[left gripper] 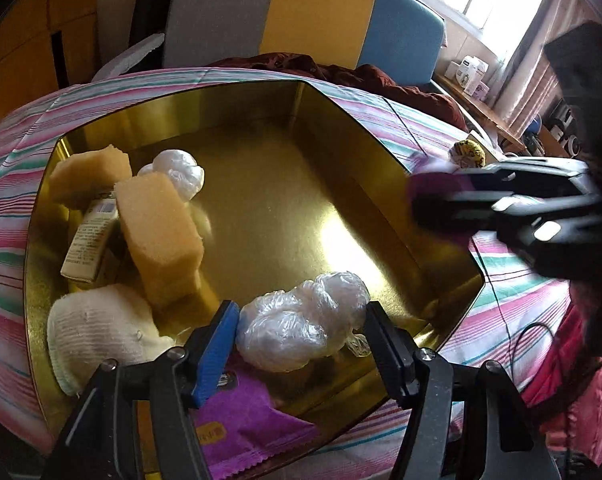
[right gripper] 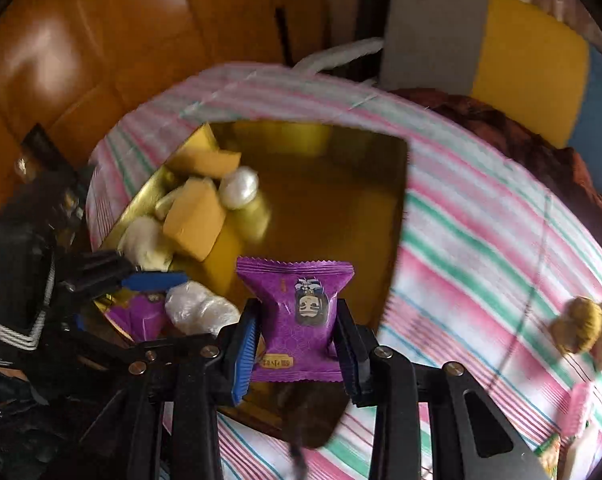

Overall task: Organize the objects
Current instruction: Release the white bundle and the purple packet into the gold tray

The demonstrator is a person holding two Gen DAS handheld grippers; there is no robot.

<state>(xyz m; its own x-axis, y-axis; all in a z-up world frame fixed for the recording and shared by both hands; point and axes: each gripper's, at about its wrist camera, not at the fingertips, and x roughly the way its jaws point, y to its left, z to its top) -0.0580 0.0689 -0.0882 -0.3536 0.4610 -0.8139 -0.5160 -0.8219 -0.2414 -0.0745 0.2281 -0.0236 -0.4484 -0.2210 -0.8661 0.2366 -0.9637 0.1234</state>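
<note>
A gold tin box lies open on the striped cloth and also shows in the right wrist view. In it are yellow sponges, a white sock, a small tube, a white plastic ball and a purple packet. My left gripper is open around a crumpled clear plastic bag resting in the tin's near corner. My right gripper is shut on a purple snack packet above the tin's near edge; it shows blurred in the left wrist view.
A striped pink, green and white cloth covers the surface. A yellow round object lies on it at the right, also in the left wrist view. A grey, yellow and blue cushion and dark red fabric lie behind.
</note>
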